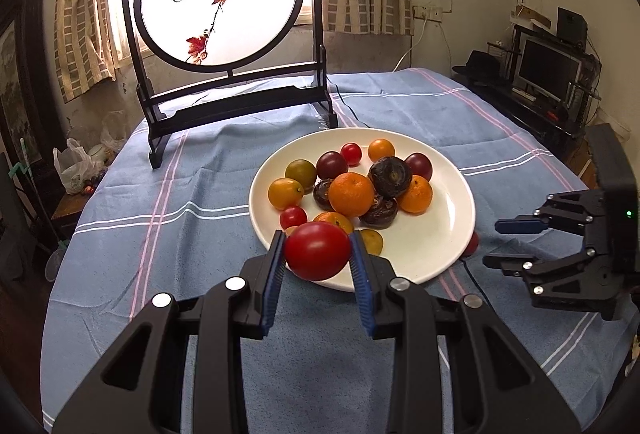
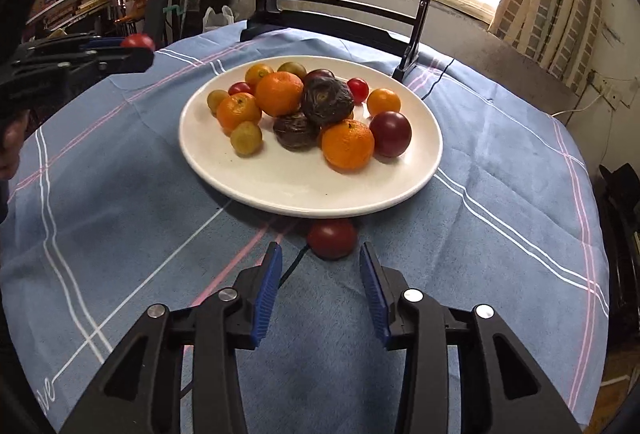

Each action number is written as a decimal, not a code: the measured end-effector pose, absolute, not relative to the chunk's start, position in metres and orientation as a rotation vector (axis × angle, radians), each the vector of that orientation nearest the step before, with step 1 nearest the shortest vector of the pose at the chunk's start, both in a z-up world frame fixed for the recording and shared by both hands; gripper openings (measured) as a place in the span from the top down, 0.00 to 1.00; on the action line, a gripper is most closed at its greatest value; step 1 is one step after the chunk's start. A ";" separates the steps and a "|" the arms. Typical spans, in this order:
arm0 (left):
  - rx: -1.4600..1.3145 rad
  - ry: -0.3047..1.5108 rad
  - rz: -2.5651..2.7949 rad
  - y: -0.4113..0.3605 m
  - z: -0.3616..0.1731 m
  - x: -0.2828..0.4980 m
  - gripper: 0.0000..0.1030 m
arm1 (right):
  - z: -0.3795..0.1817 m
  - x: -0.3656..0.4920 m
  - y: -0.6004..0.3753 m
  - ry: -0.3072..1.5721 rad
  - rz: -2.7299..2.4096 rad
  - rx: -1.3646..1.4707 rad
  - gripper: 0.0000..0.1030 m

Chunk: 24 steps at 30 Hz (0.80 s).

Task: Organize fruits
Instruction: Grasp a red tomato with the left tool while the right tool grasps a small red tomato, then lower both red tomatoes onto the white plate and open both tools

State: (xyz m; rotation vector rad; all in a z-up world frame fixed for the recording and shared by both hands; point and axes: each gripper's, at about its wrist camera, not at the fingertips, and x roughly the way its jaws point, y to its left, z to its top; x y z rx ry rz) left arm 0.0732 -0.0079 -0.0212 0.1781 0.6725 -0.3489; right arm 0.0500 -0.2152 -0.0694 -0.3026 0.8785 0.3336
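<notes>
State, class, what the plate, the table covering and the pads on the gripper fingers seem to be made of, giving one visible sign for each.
Plate: probably glazed ceramic; white, smooth, with a soft sheen along its rim.
Table covering: woven cloth, matt blue with white and pink stripes; it creases and folds.
Pads on the right hand-held gripper: likely rubber or soft plastic; blue, ribbed, dull.

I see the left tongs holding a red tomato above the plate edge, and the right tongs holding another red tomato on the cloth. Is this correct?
Not quite. The right tongs hold nothing: in the right wrist view they stand open, and the second red tomato lies free on the blue cloth against the plate. The left tongs do grip a red tomato.
</notes>
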 end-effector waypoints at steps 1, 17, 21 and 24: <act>0.179 0.674 -0.353 -0.008 -0.022 0.073 0.70 | -0.073 0.056 -0.214 0.886 0.326 -0.303 0.60; 0.169 0.687 -0.358 -0.003 -0.027 0.072 0.70 | -0.080 0.053 -0.206 0.899 0.316 -0.350 0.70; 0.168 0.676 -0.364 -0.003 -0.025 0.068 0.70 | -0.071 0.035 -0.209 0.894 0.351 -0.333 0.70; 0.166 0.670 -0.366 -0.004 -0.022 0.066 0.70 | -0.063 0.025 -0.214 0.882 0.364 -0.306 0.70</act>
